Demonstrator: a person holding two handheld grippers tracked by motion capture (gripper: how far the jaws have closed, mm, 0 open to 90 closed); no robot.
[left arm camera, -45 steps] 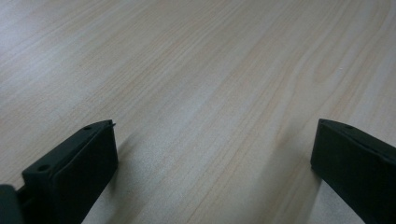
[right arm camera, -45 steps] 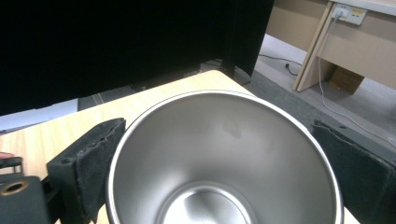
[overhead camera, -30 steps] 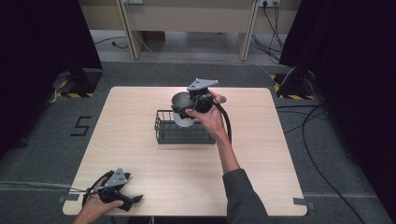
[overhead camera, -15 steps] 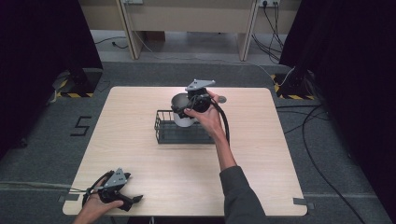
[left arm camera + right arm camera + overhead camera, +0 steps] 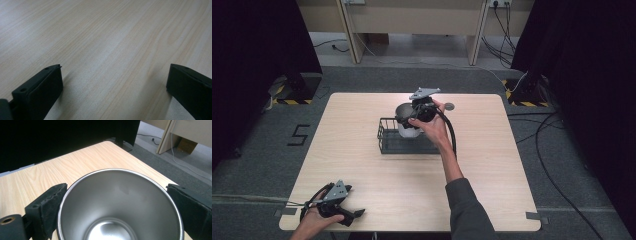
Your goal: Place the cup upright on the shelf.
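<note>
Right gripper (image 5: 113, 202) clamped wide across steel cup (image 5: 120, 205), held upright over the wire basket (image 5: 387, 142) at table (image 5: 512, 165) centre; placement judged nearly done, lowering and release left; left gripper (image 5: 112, 82) open, empty, near front-left corner.

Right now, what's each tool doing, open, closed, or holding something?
Left tool: open, nothing between the jaws, low over the table.
Right tool: closed on the steel cup, above the basket.
</note>
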